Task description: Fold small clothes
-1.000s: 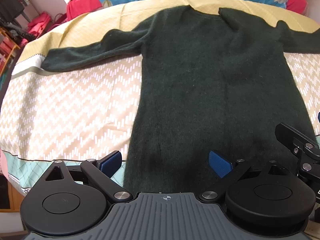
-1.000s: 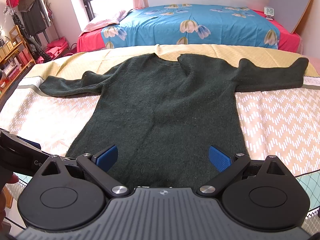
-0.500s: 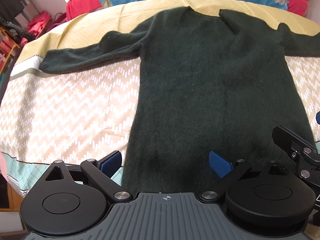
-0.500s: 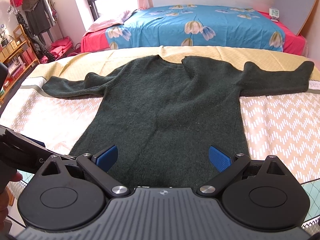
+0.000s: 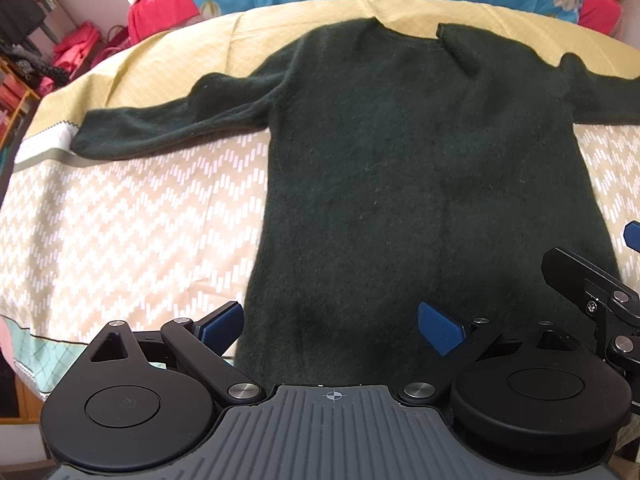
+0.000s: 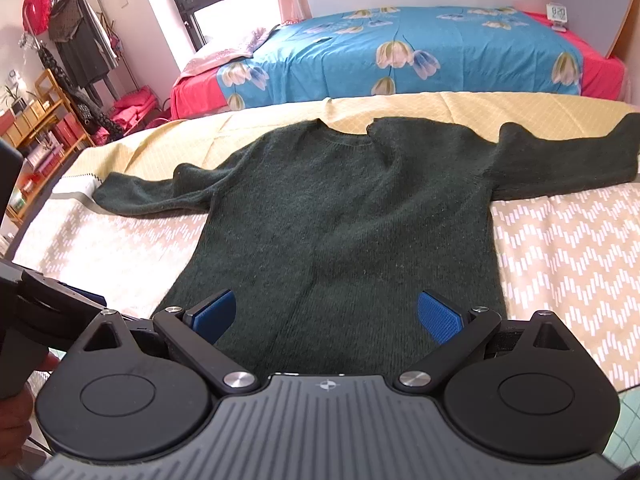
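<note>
Here, sweater (image 5: 420, 168): dark green, spread flat and face-up on the bed, both sleeves stretched out sideways, neckline at the far end from both claws.
Left claw (image 5: 330, 324): wide open, holding nothing; its blue pads (image 5: 440, 328) stand far apart low over the sweater's hem, the left pad just past the hem's left edge, the right pad over the knit.
Right claw (image 6: 326, 314): also spread wide and empty; both pads sit above the lower part of the sweater, near its bottom edge.
Contact: cannot tell whether either claw's pads touch the knit.
Left sleeve (image 5: 168, 128): ahead and to the left of the left claw, lying across the line where the yellow cloth meets the zigzag cloth.
Right sleeve (image 6: 568, 156): ahead and far to the right of the right claw, reaching almost to the picture's edge.
Collar (image 6: 352, 136): straight ahead of the right claw, with a small fold of fabric turned over at its right side.
Bed cover (image 5: 120, 216): beige with white zigzag marks beside both claws, plain yellow (image 6: 460, 108) beyond the sweater.
Second bed (image 6: 400, 48): well beyond the sweater, blue flowered cover over red.
Clothes rack (image 6: 76, 40): far ahead to the left of the right claw, hung with dark garments.
Person's hand (image 6: 16, 416): at the lower left edge of the right wrist view, gripping the left tool's handle.
</note>
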Demonstrator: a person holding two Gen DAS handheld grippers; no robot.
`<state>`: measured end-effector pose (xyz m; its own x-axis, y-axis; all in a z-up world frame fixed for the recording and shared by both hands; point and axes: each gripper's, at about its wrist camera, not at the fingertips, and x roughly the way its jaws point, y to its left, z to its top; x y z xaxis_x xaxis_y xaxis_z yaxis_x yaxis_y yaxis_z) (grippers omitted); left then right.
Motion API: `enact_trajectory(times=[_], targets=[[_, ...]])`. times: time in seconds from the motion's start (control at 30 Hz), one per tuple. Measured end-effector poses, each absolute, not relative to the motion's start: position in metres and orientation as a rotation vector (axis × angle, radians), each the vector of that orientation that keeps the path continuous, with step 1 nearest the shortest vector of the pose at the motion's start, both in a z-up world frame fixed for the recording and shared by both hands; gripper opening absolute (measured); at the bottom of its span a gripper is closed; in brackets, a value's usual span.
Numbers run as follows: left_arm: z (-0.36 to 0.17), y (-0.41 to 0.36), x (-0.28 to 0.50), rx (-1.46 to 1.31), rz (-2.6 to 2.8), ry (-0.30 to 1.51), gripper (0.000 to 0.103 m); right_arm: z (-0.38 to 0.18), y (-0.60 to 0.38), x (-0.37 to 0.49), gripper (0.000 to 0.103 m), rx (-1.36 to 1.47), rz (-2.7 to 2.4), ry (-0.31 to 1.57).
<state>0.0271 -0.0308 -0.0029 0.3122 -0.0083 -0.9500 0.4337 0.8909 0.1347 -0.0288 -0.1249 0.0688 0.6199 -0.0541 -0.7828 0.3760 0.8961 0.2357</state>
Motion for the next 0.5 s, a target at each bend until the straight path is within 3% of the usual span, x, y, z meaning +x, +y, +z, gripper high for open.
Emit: enact_trajectory(times=[0.33,0.5], targets=[[-0.01,-0.059,0.053,0.398,-0.297,1.249,0.103,0.054,-0.181,-0.012,0.094,0.485,-0.252,0.845],[-0.019,-0.068,0.066,0.378,-0.3,1.275,0.103,0.035,-0.253,-0.007,0.086,0.549,-0.352,0.793]])
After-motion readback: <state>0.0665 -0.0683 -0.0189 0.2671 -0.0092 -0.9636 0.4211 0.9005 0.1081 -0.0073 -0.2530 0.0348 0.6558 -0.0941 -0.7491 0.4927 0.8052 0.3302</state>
